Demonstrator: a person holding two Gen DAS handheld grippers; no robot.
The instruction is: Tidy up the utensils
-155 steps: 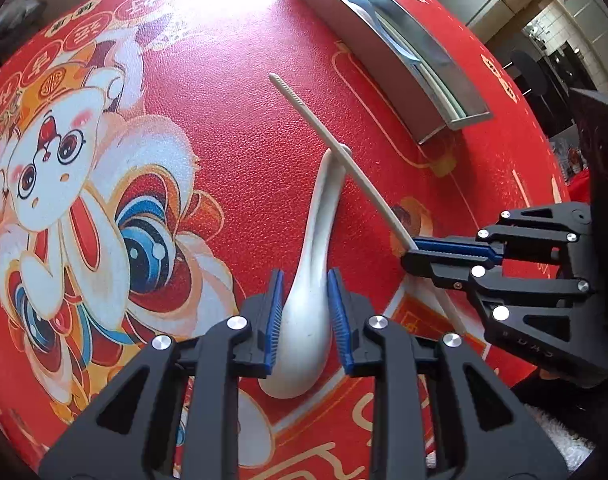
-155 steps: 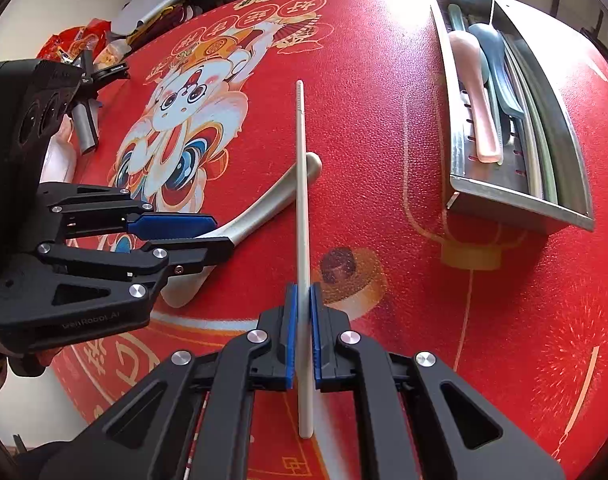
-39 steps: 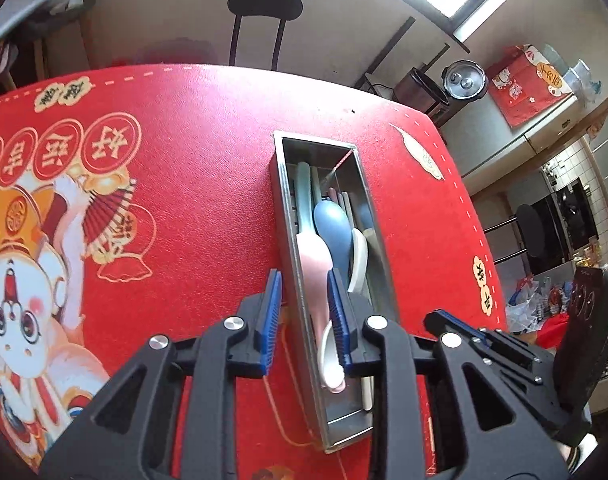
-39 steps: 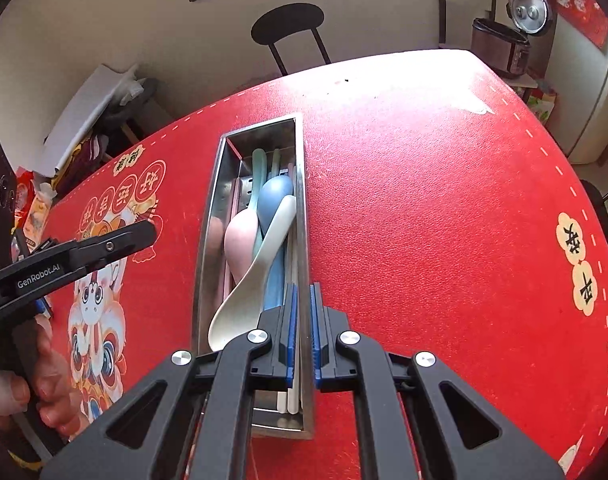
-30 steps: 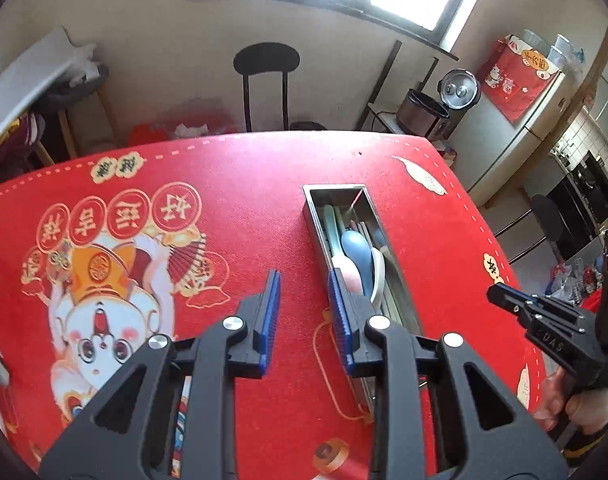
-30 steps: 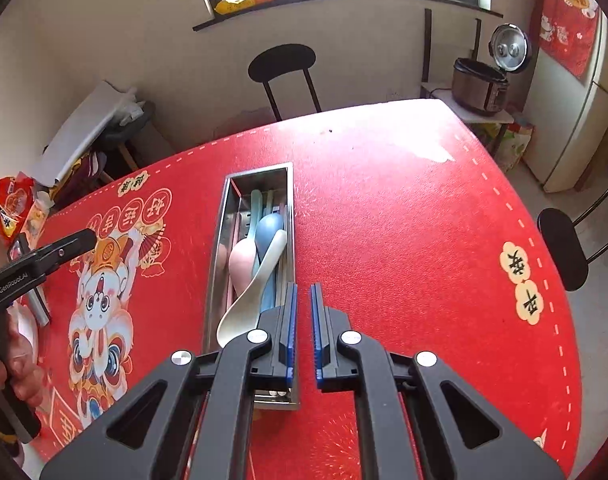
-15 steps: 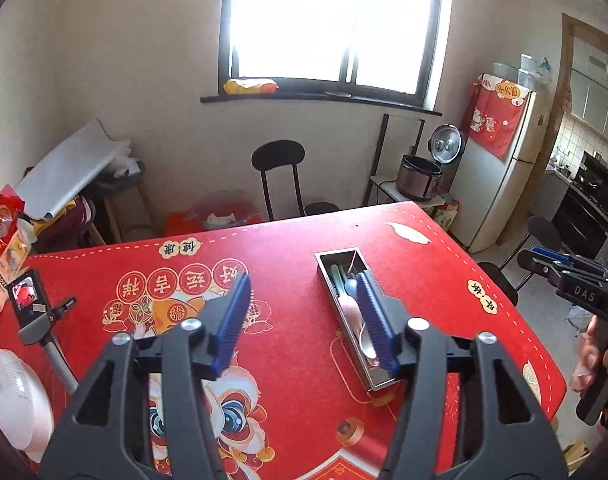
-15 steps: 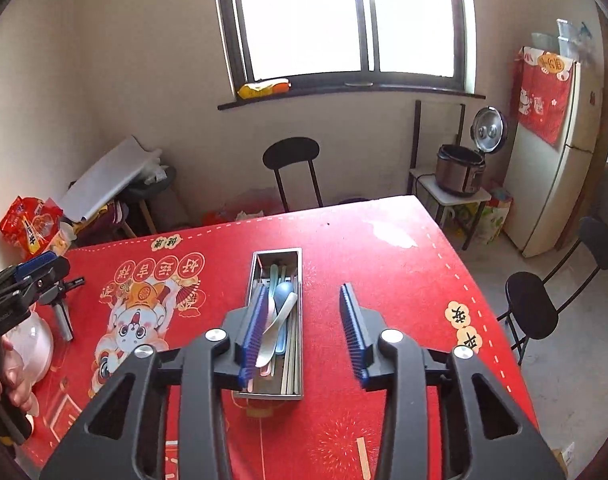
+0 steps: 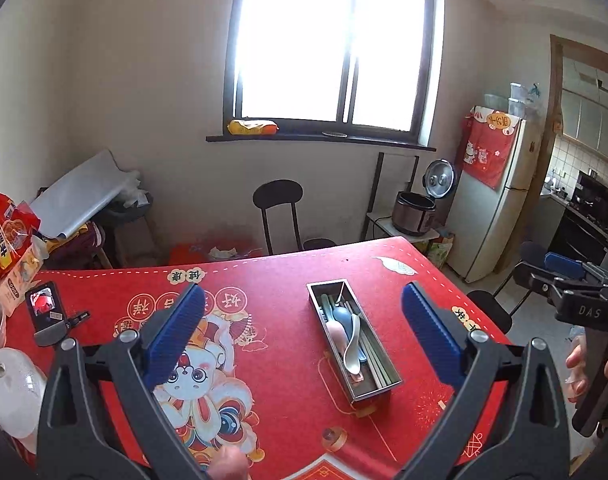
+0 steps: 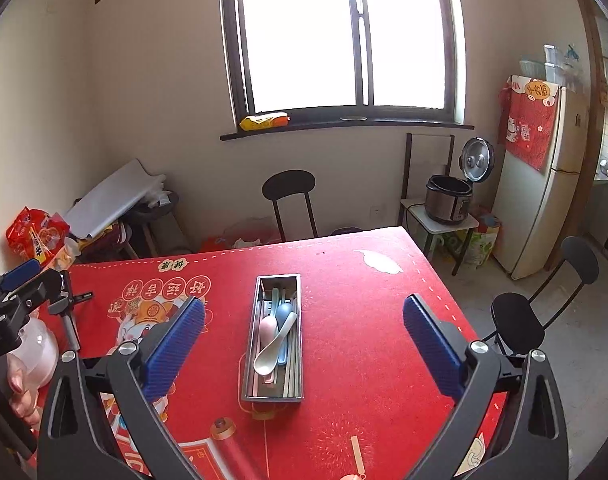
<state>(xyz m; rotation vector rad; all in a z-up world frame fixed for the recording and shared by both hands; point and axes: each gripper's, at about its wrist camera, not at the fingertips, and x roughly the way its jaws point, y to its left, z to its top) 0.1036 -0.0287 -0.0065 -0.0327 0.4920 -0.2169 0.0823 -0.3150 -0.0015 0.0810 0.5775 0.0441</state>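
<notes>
Left gripper point(image 9: 301, 326): jaws spread wide with nothing between them, having just been opening; held high above the table.
Right gripper point(image 10: 304, 334): likewise spread wide and empty, its jaws having just been opening; held above the table and looking down on it.
Tray point(image 10: 249, 360): a long metal one that lay on the red cloth, nearer the table's right edge than its left, its length running from the near edge toward the far edge.
White spoon point(image 10: 273, 346): lay slanted on top of the other utensils in the tray, bowl toward the near end.
Pink spoon point(image 10: 267, 330): lay in the tray beside the blue spoon point(image 10: 281, 314).
Chopsticks point(image 10: 291, 372): lay lengthwise along the tray's right side.
Table point(image 10: 368, 320): covered by a red cloth with a cartoon figure printed on its left half.
Black chair point(image 10: 289, 188): stood beyond the far edge.
</notes>
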